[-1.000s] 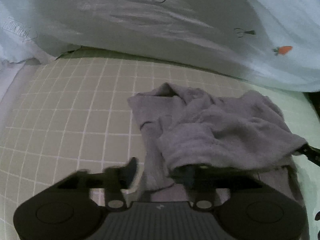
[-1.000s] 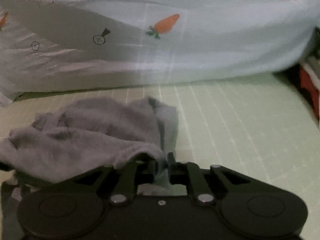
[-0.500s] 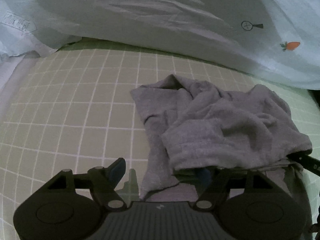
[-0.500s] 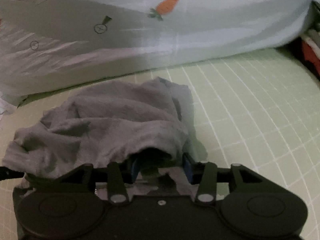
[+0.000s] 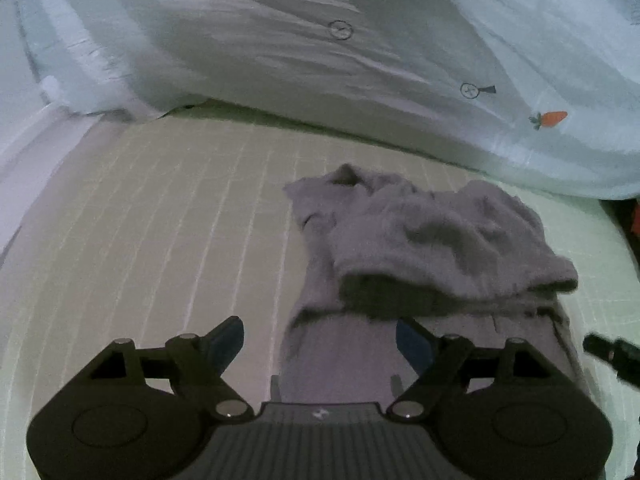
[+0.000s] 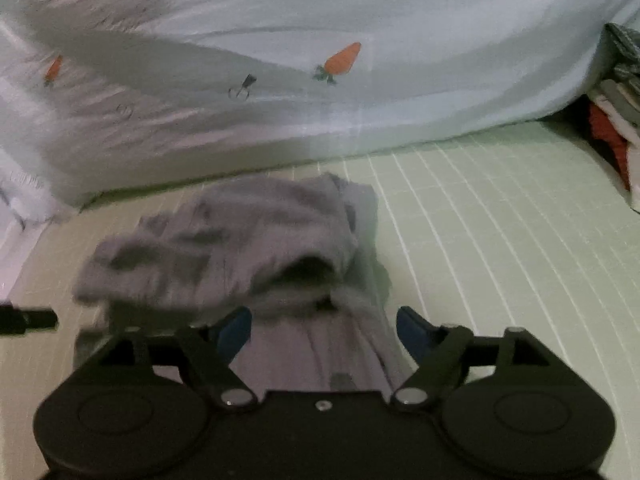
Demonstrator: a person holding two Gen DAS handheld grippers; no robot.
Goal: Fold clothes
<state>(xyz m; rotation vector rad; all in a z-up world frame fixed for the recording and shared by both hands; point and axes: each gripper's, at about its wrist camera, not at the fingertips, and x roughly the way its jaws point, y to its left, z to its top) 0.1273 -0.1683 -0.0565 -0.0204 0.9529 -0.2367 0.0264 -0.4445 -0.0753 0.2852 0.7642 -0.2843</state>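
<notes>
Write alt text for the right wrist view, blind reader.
The right gripper is open, holding nothing, over the near edge of a rumpled grey garment folded over itself on a pale green grid mat. Behind it lies a light blue quilt printed with carrots.

The garment (image 5: pixel 436 236) is plain grey. The sheet (image 5: pixel 160 220) is pale green with a white grid. The duvet (image 6: pixel 400 40) is light blue with orange carrots.

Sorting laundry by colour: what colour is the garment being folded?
Grey, plain, no pattern: the garment shows best in the left wrist view.
</notes>
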